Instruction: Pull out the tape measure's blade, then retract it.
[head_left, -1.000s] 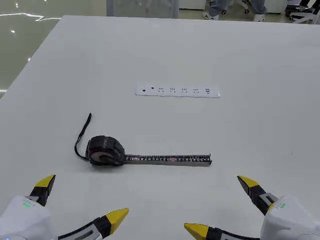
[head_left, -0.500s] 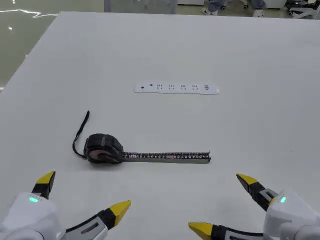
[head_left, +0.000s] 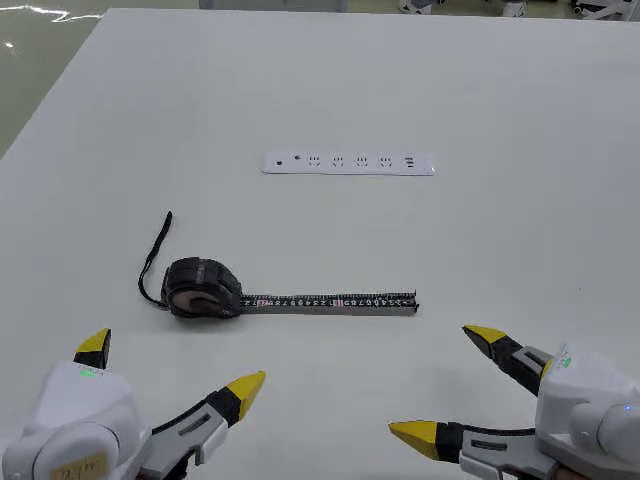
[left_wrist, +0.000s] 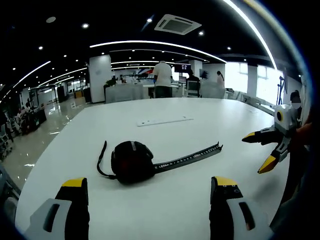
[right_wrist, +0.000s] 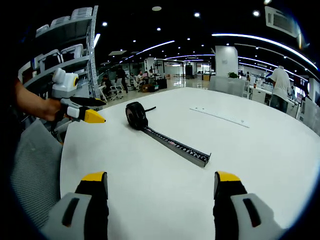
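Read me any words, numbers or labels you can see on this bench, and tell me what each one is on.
No text here is clear enough to quote.
On the tape measure blade: scale marks and numbers, too small to read.
On the tape measure case: nothing legible.
On the power strip: sockets, no readable print.
On the sticker on the left gripper: faint marks, too blurred.
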